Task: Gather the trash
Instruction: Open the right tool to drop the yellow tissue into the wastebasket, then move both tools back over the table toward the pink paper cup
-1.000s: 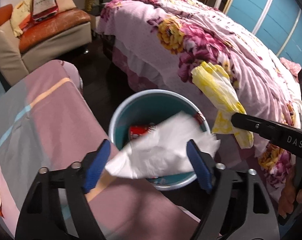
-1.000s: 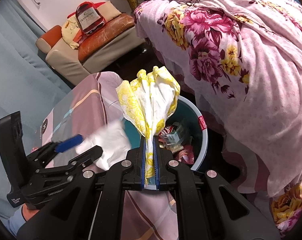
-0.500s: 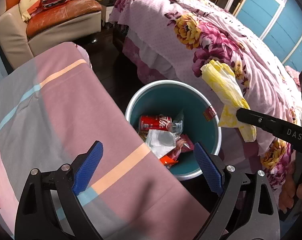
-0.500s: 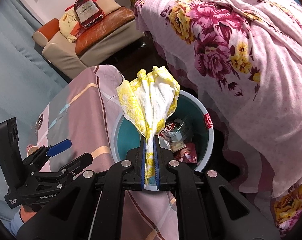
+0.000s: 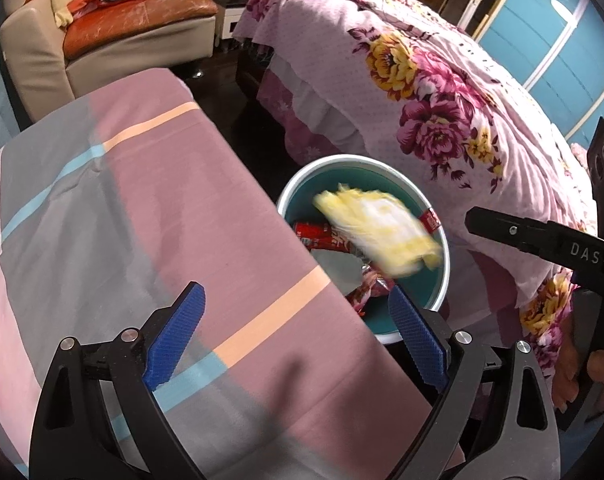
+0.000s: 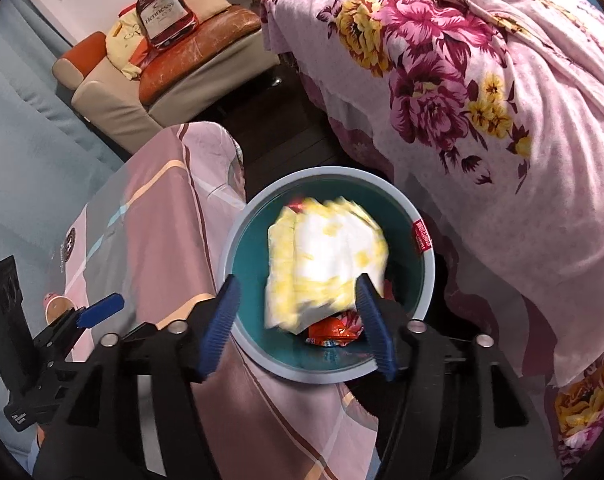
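R gripper (image 6: 298,316) jaws opening, just dropped yellow-white napkin (image 6: 326,264), now mid-fall into teal bin (image 6: 428,280) at 12. L gripper (image 5: 298,336) spread wide, empty. Both drops done; next pickup.

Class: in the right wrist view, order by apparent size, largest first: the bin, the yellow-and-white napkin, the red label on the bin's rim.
1. bin
2. yellow-and-white napkin, blurred and nearer the camera, so it may look bigger than it is
3. red label
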The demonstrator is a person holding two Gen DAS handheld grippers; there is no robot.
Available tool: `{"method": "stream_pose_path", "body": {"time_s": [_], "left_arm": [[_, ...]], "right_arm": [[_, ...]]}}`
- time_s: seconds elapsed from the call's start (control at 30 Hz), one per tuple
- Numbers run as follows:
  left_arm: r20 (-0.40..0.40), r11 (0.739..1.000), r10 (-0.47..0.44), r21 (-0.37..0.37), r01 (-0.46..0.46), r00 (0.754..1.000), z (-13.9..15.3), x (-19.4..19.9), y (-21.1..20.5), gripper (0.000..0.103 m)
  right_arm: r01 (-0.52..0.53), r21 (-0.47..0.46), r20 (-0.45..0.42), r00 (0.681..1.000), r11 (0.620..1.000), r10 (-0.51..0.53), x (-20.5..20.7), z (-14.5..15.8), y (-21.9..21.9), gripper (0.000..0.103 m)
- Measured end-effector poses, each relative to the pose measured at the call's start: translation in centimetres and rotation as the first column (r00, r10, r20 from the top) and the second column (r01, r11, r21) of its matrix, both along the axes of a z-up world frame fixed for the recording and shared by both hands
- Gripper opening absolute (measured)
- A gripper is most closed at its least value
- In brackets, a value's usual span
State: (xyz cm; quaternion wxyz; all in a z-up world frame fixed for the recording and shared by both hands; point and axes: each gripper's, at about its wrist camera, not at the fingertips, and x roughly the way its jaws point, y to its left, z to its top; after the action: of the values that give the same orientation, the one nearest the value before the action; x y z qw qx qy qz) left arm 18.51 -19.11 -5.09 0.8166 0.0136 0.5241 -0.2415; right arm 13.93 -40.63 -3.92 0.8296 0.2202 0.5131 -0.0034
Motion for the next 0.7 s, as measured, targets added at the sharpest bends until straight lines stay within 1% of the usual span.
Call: {"method": "stream_pose_path", "body": {"time_s": [0.17, 0.43, 0.7], "left_arm": [[-0.007, 1.000, 0.023, -0.008, -0.023, 1.000, 0.1, -0.2, 1.2, 0.094], [-0.009, 0.998, 0.059, -0.026, -0.059, 0.998, 0.7, -0.8, 3.7, 0.095], [-0.004, 0.994, 0.096, -0.052, -0.096, 0.995, 1.6, -1.6, 6.6, 0.096]], "right_arm": [[0.008, 0.003, -0.016, 1.000, 1.000, -0.008, -0.1, 0.1, 0.5, 0.077], [0.003, -0.009, -0.042, 0.999, 1.000, -0.004, -0.1, 0.4, 2.1, 0.078], [-0.062, -0.035, -0.046, 0.997, 0.997, 0.061, -0.2, 1.4, 5.7, 0.078]]}}
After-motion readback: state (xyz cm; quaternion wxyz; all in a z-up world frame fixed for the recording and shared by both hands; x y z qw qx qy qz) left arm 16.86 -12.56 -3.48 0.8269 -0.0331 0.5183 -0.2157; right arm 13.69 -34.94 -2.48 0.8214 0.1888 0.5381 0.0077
